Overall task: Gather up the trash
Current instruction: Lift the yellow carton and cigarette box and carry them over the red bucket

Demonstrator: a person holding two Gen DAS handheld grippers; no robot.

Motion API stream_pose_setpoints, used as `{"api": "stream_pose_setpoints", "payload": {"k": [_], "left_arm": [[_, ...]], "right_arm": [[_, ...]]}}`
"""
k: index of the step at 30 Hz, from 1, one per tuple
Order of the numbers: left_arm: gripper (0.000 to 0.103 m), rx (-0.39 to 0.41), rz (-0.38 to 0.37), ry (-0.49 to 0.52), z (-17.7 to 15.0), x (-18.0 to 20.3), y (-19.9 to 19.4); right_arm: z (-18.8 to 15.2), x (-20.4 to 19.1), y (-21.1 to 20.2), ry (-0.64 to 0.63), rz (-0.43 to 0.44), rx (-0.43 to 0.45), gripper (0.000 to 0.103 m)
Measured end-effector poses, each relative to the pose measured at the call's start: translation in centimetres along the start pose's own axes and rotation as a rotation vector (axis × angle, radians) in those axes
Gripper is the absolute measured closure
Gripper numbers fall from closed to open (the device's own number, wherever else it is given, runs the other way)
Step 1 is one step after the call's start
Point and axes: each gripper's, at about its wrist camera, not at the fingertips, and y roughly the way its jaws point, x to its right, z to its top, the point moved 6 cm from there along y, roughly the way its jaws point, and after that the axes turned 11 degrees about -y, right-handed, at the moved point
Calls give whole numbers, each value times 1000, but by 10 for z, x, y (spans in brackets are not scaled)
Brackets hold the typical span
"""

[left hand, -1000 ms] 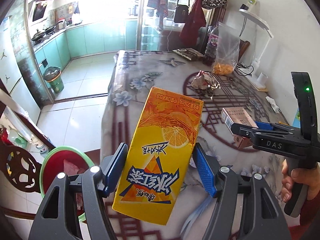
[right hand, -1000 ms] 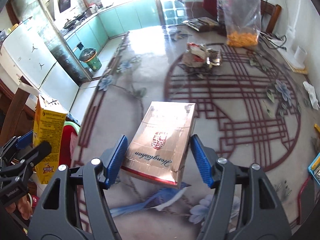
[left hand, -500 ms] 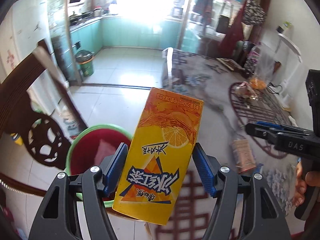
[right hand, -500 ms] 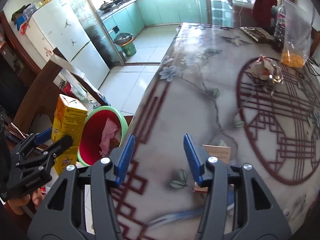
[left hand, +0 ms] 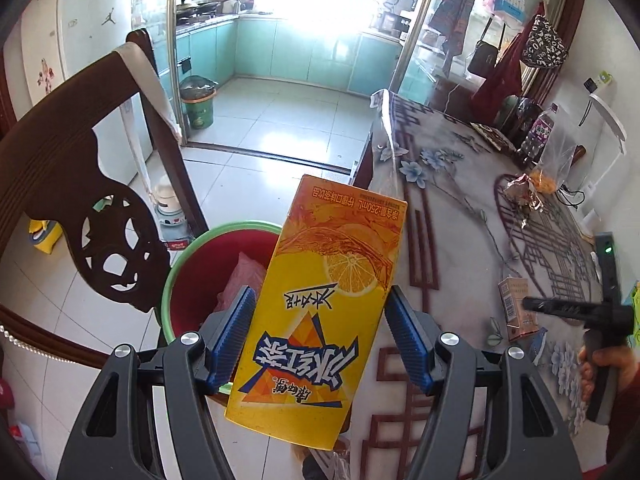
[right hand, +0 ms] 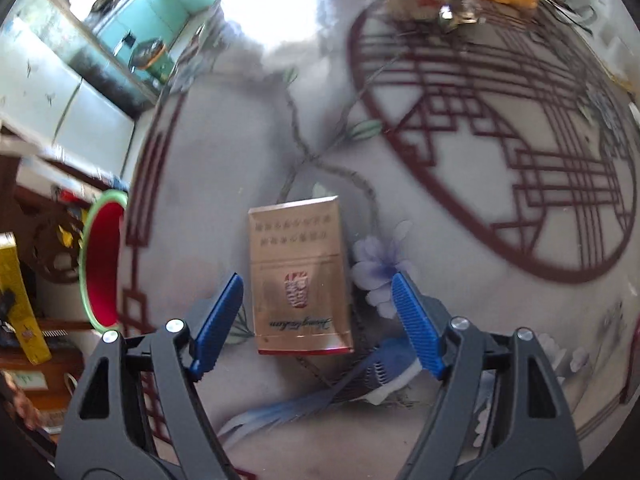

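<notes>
Two pieces of trash were in play. The left claw (left hand: 318,344) was clamped on a yellow drink carton (left hand: 324,304), its blue pads pressing the two narrow sides, and held it in the air partly over the red bin (left hand: 212,276) with the green rim, which stood beside a dark wooden chair (left hand: 80,216). The carton hung upside down in that view; its print showed a lemon slice, large Chinese characters and "250mL" near one end. A carton of this kind was judged light and fairly stiff, though an empty one could buckle under a hard squeeze.

The right claw (right hand: 318,324) pointed down at a gold cigarette pack (right hand: 298,280) lying flat on the patterned tabletop (right hand: 460,200). Its jaws had just been opening and stood wide, with the pack between them and clear of both pads. The pack bore a red emblem and a cursive word, possibly "Hongtashan", though motion blur made that uncertain. Thin card with a glossy face was likely light, crushable and a little slippery; its long side edges looked the best place to grip. A blue-and-white wrapper (right hand: 384,376) lay touching the pack's near corner.
</notes>
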Motion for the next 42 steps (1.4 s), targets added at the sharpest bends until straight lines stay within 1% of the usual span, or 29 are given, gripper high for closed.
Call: {"api": "stream_pose_setpoints", "payload": {"k": [1, 2, 3, 4, 6, 8, 12, 15, 19, 24, 29, 34, 42], "left_arm": [[39, 1, -4, 7, 1, 1, 0], [39, 5, -8, 17, 2, 4, 0], [39, 10, -13, 26, 4, 7, -1], [39, 14, -17, 30, 5, 8, -2], [39, 22, -22, 37, 7, 11, -3], [39, 22, -21, 37, 8, 10, -3], [39, 18, -2, 24, 8, 2, -1], [39, 11, 36, 14, 7, -8, 2], [39, 4, 67, -33, 8, -25, 3], [39, 5, 103, -81, 11, -45, 5], [39, -12, 138, -117, 18, -63, 13], [39, -27, 155, -155, 28, -80, 24], [39, -41, 169, -188, 46, -95, 39]], "right_arm": [[-2, -5, 5, -35, -25, -14, 29], [-4, -10, 11, -68, -59, -31, 33], [-6, -13, 15, -87, -81, -45, 45], [-8, -16, 18, -99, -93, -47, 51], [-8, -19, 17, -110, -95, -41, 51], [-6, -20, 12, -74, -34, -21, 51], [11, -39, -18, -102, 13, 61, 51], [29, -66, -42, -152, 72, 119, 51], [40, -106, -58, -241, 134, 155, 51], [55, -175, -62, -363, 212, 157, 51], [61, -225, -59, -460, 255, 147, 51], [71, -256, -49, -508, 279, 132, 51], [81, -279, -37, -547, 298, 98, 51]]}}
